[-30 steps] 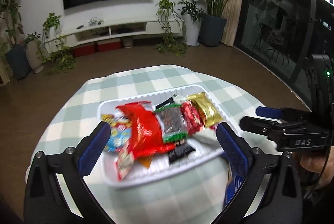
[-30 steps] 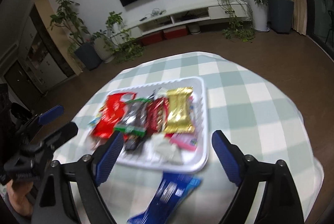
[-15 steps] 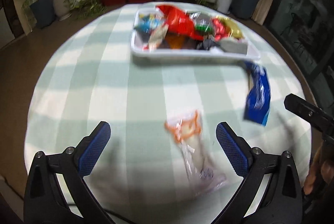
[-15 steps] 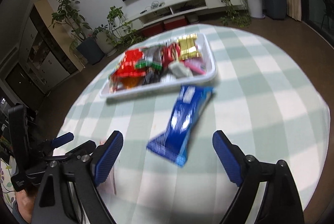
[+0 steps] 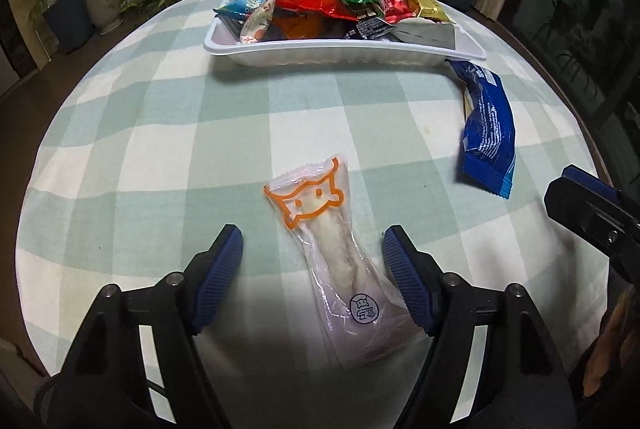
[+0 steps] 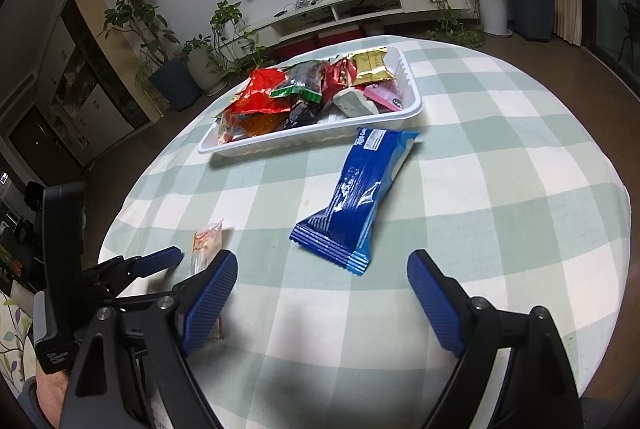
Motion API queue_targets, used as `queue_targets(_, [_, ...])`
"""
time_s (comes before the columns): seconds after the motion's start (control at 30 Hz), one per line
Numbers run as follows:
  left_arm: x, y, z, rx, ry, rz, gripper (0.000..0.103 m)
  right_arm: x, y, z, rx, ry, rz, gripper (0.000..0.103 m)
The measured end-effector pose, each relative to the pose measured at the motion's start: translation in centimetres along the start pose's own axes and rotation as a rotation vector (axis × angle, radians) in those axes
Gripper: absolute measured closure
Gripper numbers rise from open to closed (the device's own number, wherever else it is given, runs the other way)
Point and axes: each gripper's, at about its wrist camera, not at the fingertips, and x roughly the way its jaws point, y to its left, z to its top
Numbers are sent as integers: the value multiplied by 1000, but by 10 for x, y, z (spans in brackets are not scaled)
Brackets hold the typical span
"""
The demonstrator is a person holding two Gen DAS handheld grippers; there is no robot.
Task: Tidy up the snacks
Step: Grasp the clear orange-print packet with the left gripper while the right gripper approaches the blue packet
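From the left wrist camera, the left gripper [image 5: 310, 261] hangs low over the checked tablecloth [image 5: 168, 133] with its jaws closing around a clear packet [image 5: 336, 249] printed with an orange cat face. The packet lies lengthwise between the blue pads; the right pad looks to be at or just over the packet's edge, while the left pad stands clear of it with cloth showing between, so nothing is gripped yet. The tool seems to straddle the packet's middle so the pads can pinch it across its narrow width. Ahead of the tool, at the far side of the table, sits the white tray [image 5: 320, 55] heaped with wrapped snacks, likely where loose packets belong. Ahead and to the right lies a blue packet [image 5: 486, 133], its far end just beside the tray's corner. From the right wrist camera, the right gripper [image 6: 322, 279] holds its jaws wide apart and empty, pointing down at the table. The blue packet [image 6: 360, 189] lies just ahead of the pads, roughly centred on the gap, angled toward the tray [image 6: 408, 105] beyond. To the left, the left gripper [image 6: 160, 263] sits by the clear packet [image 6: 206, 243].
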Motion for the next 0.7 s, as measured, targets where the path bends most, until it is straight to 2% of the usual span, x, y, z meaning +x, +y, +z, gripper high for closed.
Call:
queue_targets(0.23, [3, 5, 1, 12, -7, -1, 46, 2, 4, -2, -17, 9, -6, 16])
queue_targets(0.47, [-1, 4, -1, 69, -11, -11, 71, 3, 5, -5, -23, 16, -18, 16])
queue_targets(0.7, [-5, 5, -5, 97, -5, -48, 79, 7, 3, -5, -11, 45, -28, 16])
